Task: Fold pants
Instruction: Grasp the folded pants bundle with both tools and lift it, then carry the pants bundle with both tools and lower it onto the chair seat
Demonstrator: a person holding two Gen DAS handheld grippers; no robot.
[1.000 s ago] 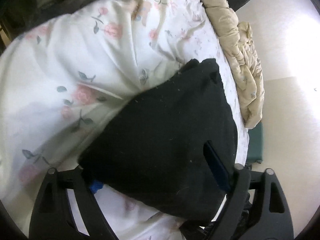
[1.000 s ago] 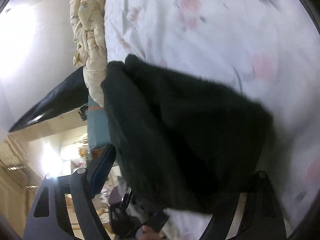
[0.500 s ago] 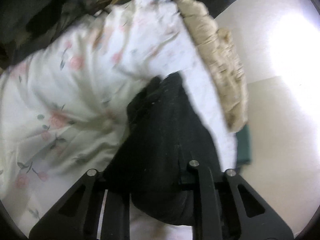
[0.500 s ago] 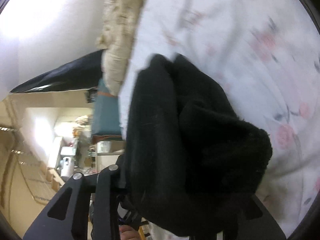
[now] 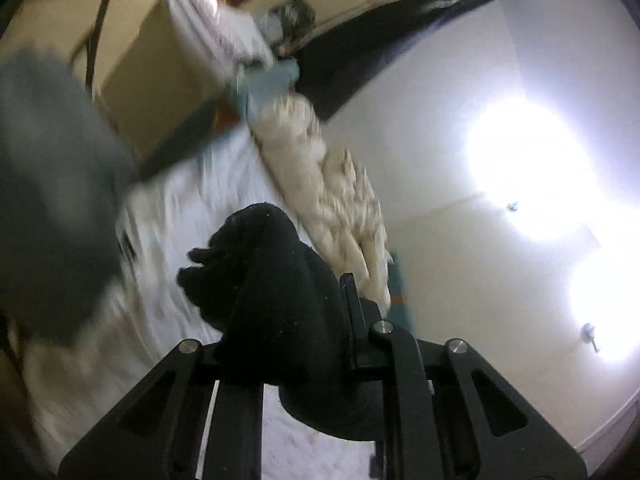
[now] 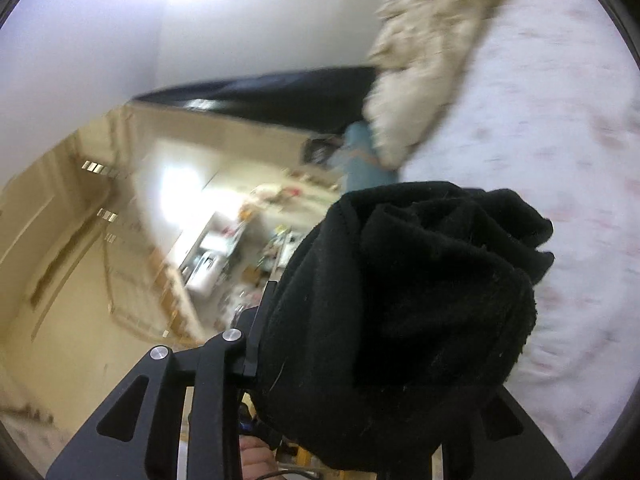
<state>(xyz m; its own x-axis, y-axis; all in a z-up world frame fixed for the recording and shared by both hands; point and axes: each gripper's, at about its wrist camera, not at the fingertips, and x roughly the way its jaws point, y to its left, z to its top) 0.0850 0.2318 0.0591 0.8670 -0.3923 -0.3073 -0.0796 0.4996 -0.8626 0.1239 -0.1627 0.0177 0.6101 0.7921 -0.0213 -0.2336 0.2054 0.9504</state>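
From the left wrist, the left gripper clamped a bunched wad of the black pants, held above the white bedsheet; no neat fold showed, so most work seemingly remained. From the right wrist, the right gripper likewise pinched pants, and only there a cluttered room appeared.

Bed covered by a white sheet with faint pink floral print, blurred in both views. Crumpled cream quilt lies bunched along the bed's edge, on the sheet. Grey bedding heap sits across the bed from the quilt.
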